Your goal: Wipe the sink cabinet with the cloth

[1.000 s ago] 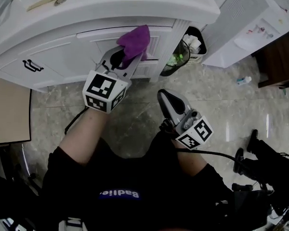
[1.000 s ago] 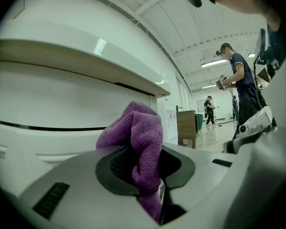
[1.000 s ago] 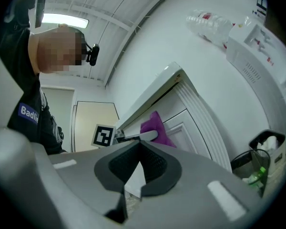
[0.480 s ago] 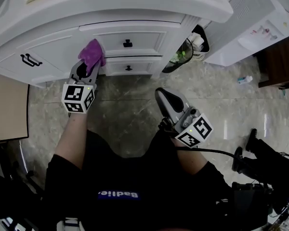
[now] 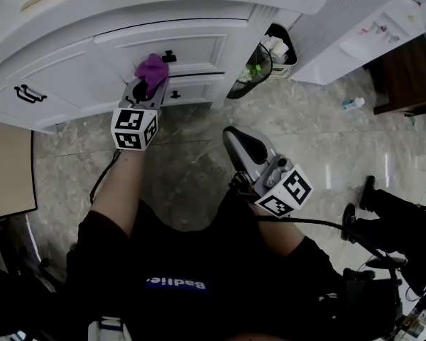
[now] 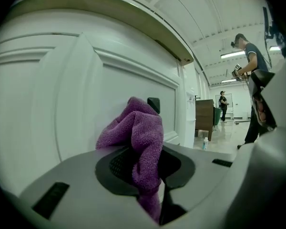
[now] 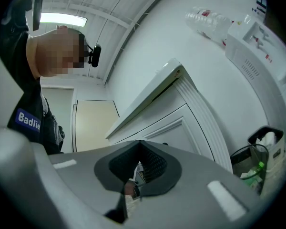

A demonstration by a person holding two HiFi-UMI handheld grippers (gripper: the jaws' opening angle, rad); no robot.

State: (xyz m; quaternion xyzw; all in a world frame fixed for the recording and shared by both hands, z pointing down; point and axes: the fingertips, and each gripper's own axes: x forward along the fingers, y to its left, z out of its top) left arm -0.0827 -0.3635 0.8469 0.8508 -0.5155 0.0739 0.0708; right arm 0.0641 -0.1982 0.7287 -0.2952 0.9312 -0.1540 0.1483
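Observation:
The white sink cabinet point(image 5: 71, 69) fills the top of the head view, with panelled fronts and black handles. A purple cloth point(image 5: 151, 67) is pressed against a drawer front just left of a black knob point(image 5: 169, 55). My left gripper point(image 5: 148, 82) is shut on this cloth. In the left gripper view the cloth point(image 6: 140, 137) bunches out of the jaws against the white panel point(image 6: 62, 109), the knob point(image 6: 154, 104) just behind it. My right gripper point(image 5: 236, 137) hangs shut and holds nothing, over the floor in front of my lap, away from the cabinet point(image 7: 181, 128).
A black bin point(image 5: 270, 59) lined with a bag of rubbish stands at the cabinet's right corner. A white unit point(image 5: 355, 20) and a dark wooden desk point(image 5: 405, 77) lie further right, a small bottle point(image 5: 352, 104) on the marble floor. A beige panel point(image 5: 7, 169) sits left.
My left gripper swept the cloth leftward across the cabinet front, then came back a little right to beside the knob. The right gripper stayed put.

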